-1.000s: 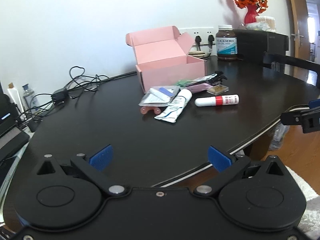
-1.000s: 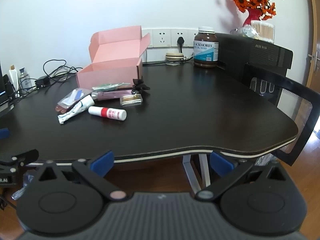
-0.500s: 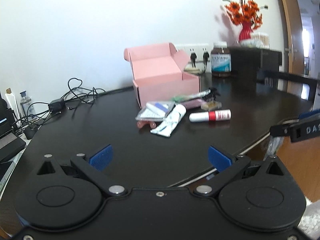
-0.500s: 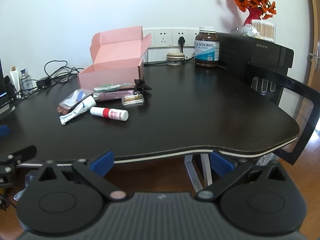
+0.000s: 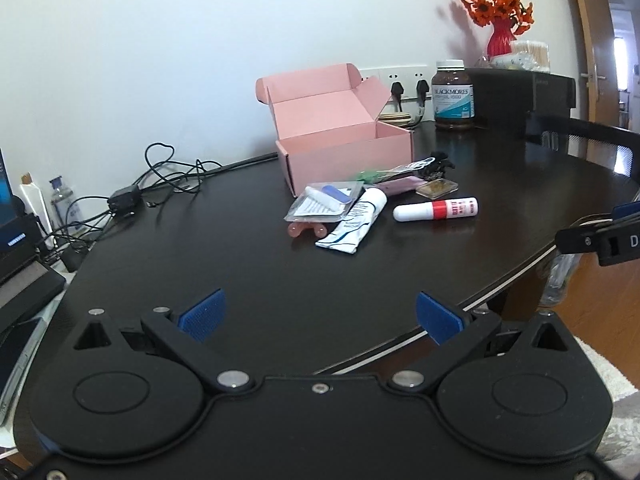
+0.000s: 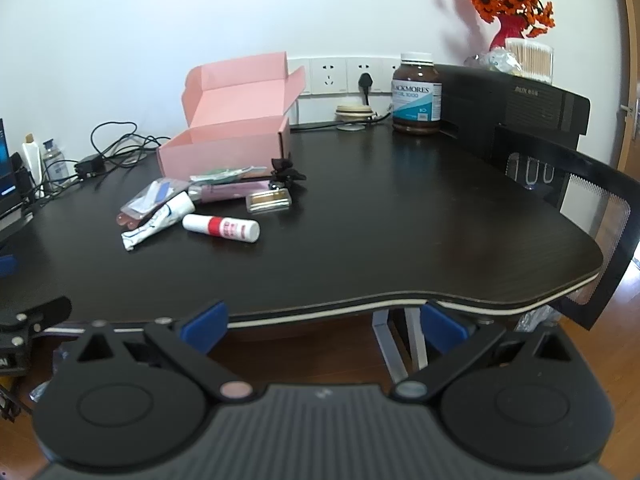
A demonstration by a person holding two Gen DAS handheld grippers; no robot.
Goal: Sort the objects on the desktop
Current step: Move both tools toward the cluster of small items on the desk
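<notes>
Left gripper (image 5: 320, 316) spread wide, blue pads (image 5: 202, 314) pinching nothing, low over the near part of the dark desk (image 5: 256, 280). Right gripper (image 6: 322, 326) likewise spread and empty, short of the desk's pale front edge, off the top.

Ahead of the left gripper at 12 o'clock, a loose cluster: white crumpled tube (image 5: 356, 220), clear packet (image 5: 324, 206) overlapping a pink roller (image 5: 304, 230), white stick with red band (image 5: 436, 210) at 1 o'clock, lying alone. Behind these, a pink pouch (image 5: 400, 184), small gold case (image 5: 435, 188) and black clip (image 5: 438, 162), touching or nearly so. Beyond, the open pink box (image 5: 348, 152), lid upright. Nothing between grippers and cluster but bare desk.

Farther back: tangled cables (image 5: 160, 184) at 10 o'clock, brown supplement jar (image 5: 453, 96) and red vase of orange flowers (image 5: 500, 40) at 1 o'clock.

Only in the right view: mesh chair back (image 6: 592, 216) at 2 o'clock, wall sockets (image 6: 344, 76), small round dish (image 6: 354, 114). Only in the left view: wooden door (image 5: 600, 40) at far right.
</notes>
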